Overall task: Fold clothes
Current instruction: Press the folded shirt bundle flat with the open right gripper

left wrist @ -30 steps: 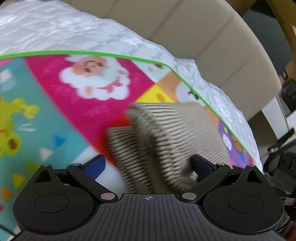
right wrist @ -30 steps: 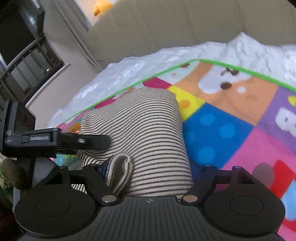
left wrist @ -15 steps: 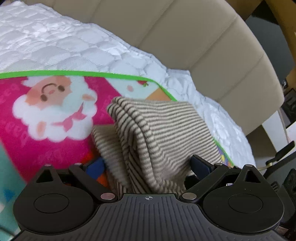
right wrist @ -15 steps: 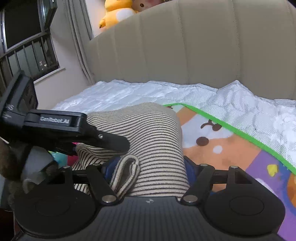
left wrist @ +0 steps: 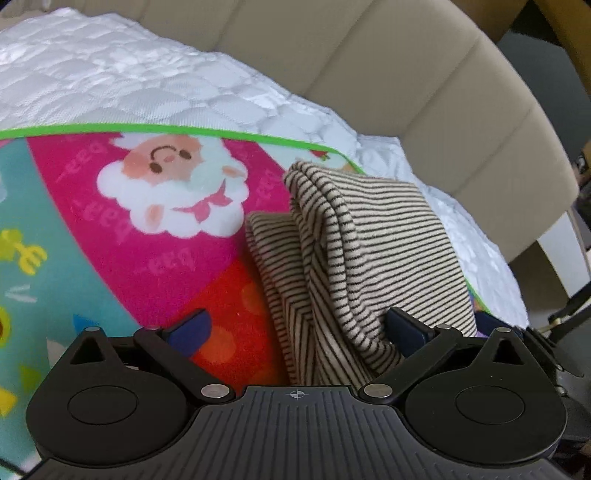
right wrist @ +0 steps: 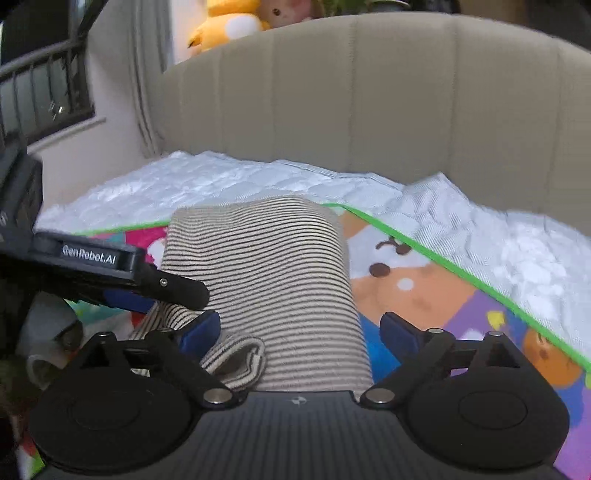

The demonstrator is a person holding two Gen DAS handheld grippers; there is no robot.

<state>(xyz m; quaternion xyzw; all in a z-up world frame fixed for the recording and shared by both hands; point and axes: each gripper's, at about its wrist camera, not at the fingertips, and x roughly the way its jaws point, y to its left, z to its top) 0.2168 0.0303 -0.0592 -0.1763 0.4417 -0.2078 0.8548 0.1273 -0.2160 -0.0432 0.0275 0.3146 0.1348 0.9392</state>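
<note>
A folded beige garment with thin black stripes (left wrist: pixel 373 254) lies on a colourful cartoon play mat (left wrist: pixel 140 243), near the mat's green-edged corner. In the left wrist view my left gripper (left wrist: pixel 295 328) is open, its blue fingers wide apart, with the garment's near fold lying between them against the right finger. In the right wrist view the garment (right wrist: pixel 273 280) lies between the spread blue fingers of my open right gripper (right wrist: pixel 299 328). The black left gripper (right wrist: pixel 110 273) reaches in from the left, over the garment's left edge.
The mat lies on a white quilted bed cover (left wrist: pixel 110 77), (right wrist: pixel 229 181). A beige padded headboard (right wrist: pixel 351 103) rises behind it, with plush toys (right wrist: pixel 236 22) on top. A window with dark bars (right wrist: pixel 40 92) is at the left.
Both grippers carried the garment toward the mat's corner by the headboard, then opened. The garment now rests on the mat, and both views have levelled out.
</note>
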